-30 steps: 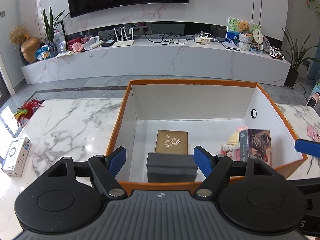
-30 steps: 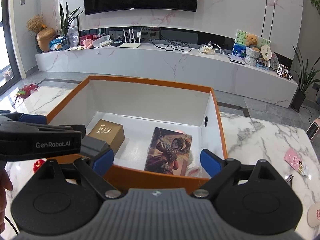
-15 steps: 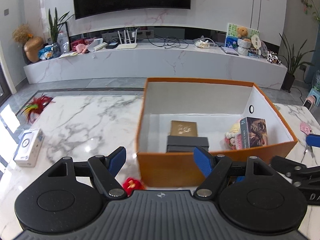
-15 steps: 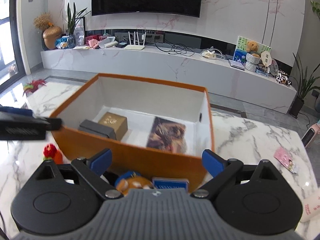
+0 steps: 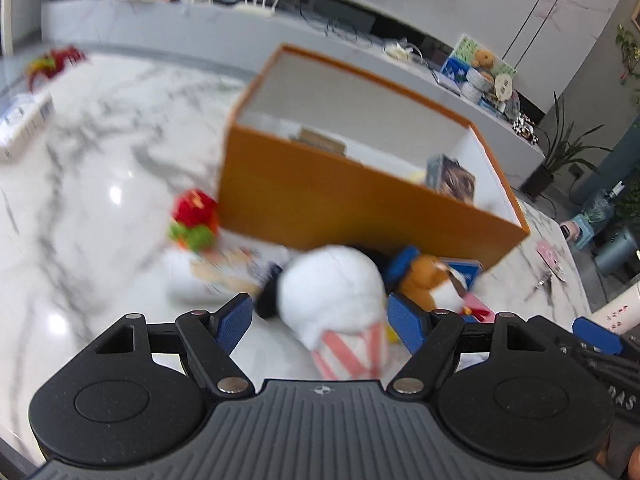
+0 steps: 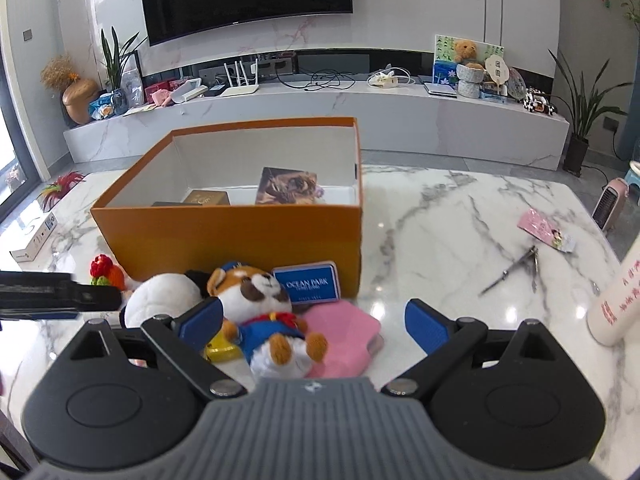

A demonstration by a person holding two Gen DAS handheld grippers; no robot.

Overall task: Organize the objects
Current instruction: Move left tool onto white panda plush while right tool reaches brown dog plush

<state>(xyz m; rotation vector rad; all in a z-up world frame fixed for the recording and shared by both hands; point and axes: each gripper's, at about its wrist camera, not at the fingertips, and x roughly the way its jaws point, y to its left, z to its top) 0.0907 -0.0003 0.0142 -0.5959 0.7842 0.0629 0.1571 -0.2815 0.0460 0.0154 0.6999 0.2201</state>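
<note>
Left wrist view, blurred: left gripper [image 5: 320, 322] open, nothing held, fingers apart on both sides of white plush [image 5: 334, 290], not pressing. Plush lying on marble table [image 5: 80, 184] just in front of orange box [image 5: 360, 204], long axis roughly along the fingers, toward the box wall. Brown fox plush [image 5: 430, 282] just beside, on its right.

Right wrist view: right gripper [image 6: 314, 322] open wide, nothing gripped. Fox plush [image 6: 264, 308] between the fingers, closer to left finger, long axis running from box front toward camera; pink pouch [image 6: 344, 334] touching it. Blue card [image 6: 307, 283] leaning on box front. Free table only to the right of box; near wall to be cleared, probably.
</note>
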